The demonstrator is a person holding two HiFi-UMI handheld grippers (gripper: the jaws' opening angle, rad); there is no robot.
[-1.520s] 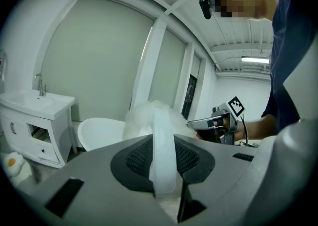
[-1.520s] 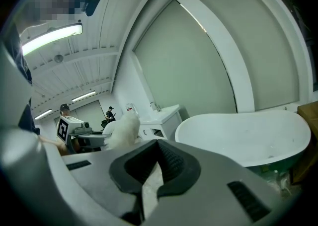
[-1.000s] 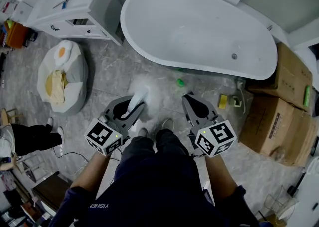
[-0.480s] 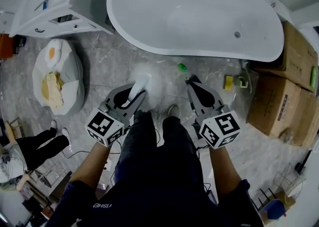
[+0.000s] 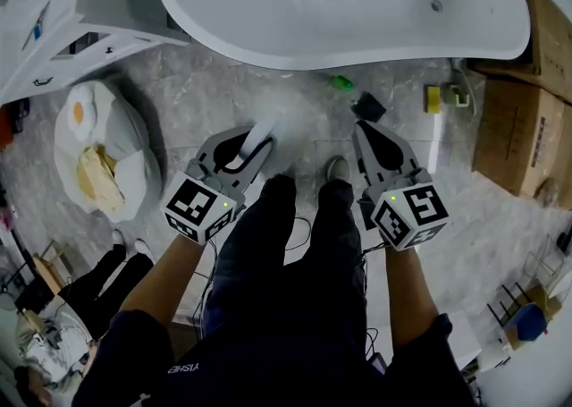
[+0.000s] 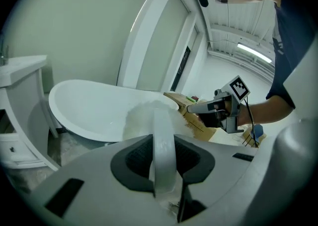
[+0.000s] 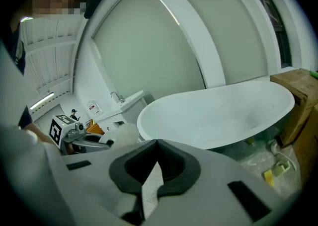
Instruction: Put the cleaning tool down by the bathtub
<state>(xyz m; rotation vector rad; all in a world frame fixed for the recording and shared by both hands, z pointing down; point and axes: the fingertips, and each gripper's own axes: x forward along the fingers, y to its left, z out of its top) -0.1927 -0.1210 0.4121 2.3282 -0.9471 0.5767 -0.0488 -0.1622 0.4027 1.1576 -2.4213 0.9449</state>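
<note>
The cleaning tool has a white handle (image 5: pixel 259 135) and a fluffy white head (image 6: pixel 144 116). My left gripper (image 5: pixel 253 141) is shut on that handle, which runs out between the jaws (image 6: pixel 163 145) toward the white bathtub (image 5: pixel 295 61). In the head view the tool hangs low over the grey floor, just in front of the tub's near side. My right gripper (image 5: pixel 366 132) is beside it on the right, its jaws shut on nothing (image 7: pixel 156 143). Each gripper shows in the other's view: the right gripper (image 6: pixel 201 107) and the left gripper (image 7: pixel 82 141). The tub (image 7: pixel 218 115) fills the background.
A white vanity cabinet (image 5: pixel 71 12) stands left of the tub, with an egg-patterned cushion (image 5: pixel 98 146) below it. Cardboard boxes (image 5: pixel 518 128) are stacked at the right. A green thing (image 5: pixel 341 83) and a yellow sponge (image 5: pixel 433 97) lie by the tub. Another person's legs (image 5: pixel 98 280) show lower left.
Both grippers have sunk toward the floor and moved closer to the tub's side. The left gripper's hold on the handle is unchanged, and the right gripper's jaws stay shut.
</note>
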